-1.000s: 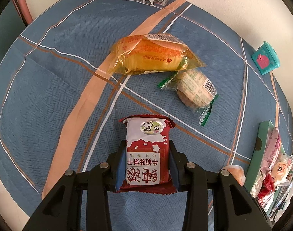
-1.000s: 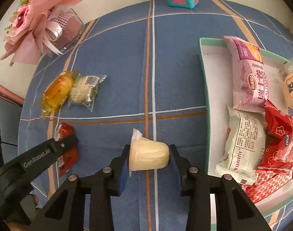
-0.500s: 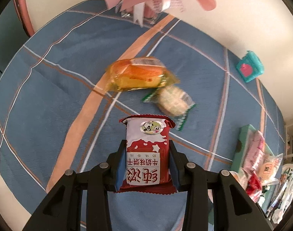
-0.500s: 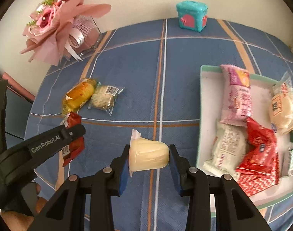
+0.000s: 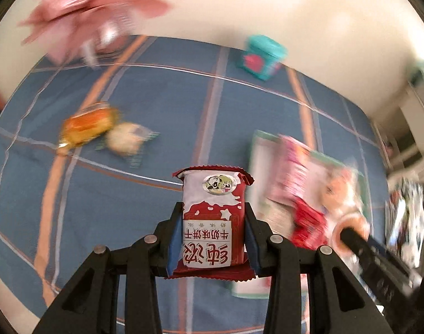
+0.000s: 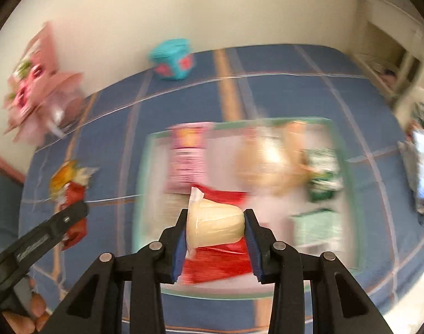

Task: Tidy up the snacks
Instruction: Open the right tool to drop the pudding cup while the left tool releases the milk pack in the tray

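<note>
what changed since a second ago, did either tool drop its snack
No. Both tools have lifted and swung toward the tray: the right tool now hangs over it, the left tool faces it. The red biscuit packet and the jelly cup stay clamped; the two wrapped cakes remain on the cloth.

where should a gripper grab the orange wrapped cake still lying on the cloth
Take the orange wrapped cake across its short width at mid-body, coming from above. It lies flat, its long axis slanted on the tablecloth, and the round wrapped biscuit seems to touch its right end, so an end-on grip looks crowded.
</note>
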